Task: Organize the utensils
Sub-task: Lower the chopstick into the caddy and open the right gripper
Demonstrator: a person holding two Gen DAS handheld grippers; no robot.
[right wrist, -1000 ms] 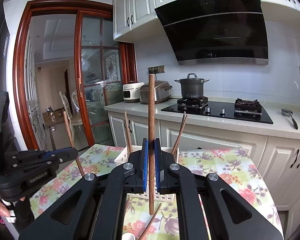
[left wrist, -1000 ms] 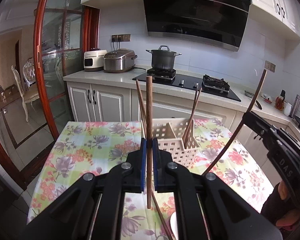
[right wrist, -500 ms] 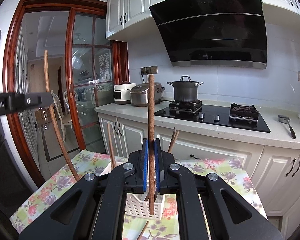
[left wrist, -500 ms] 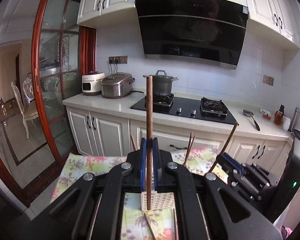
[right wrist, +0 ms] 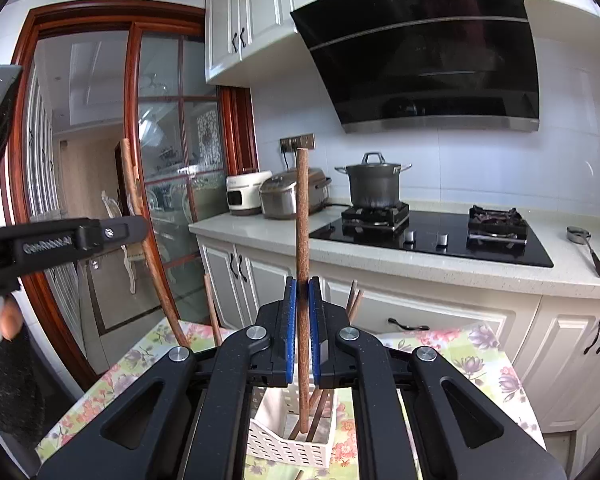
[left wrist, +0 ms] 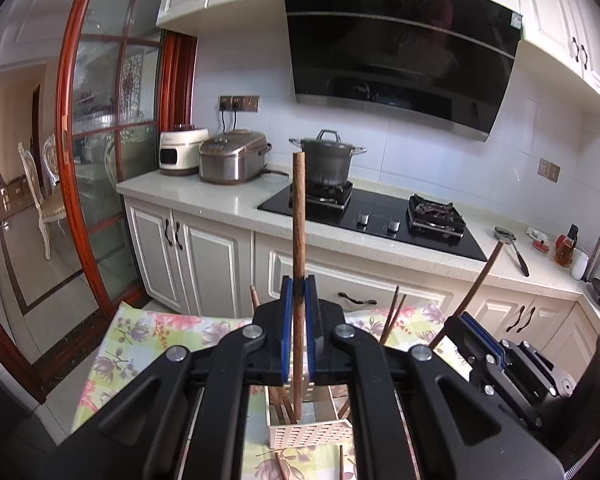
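My left gripper [left wrist: 299, 292] is shut on a brown wooden chopstick [left wrist: 298, 216], held upright with its lower end over the white slotted utensil basket [left wrist: 310, 434]. My right gripper [right wrist: 303, 292] is shut on another wooden chopstick [right wrist: 302, 216], its lower end inside the same basket [right wrist: 288, 448]. Several chopsticks stand in the basket. The right gripper [left wrist: 480, 338] shows at the right of the left wrist view, the left gripper [right wrist: 112, 234] at the left of the right wrist view.
The basket stands on a table with a floral cloth [left wrist: 140, 328]. Loose chopsticks [left wrist: 340, 462] lie on the cloth before the basket. Behind are white cabinets [left wrist: 204, 264], a stove with a pot [left wrist: 326, 160], rice cookers [left wrist: 232, 156] and a glass door [left wrist: 100, 160].
Both grippers have risen and moved in over the basket, each still holding its chopstick. The chopsticks' lower ends now hang at the basket's opening.
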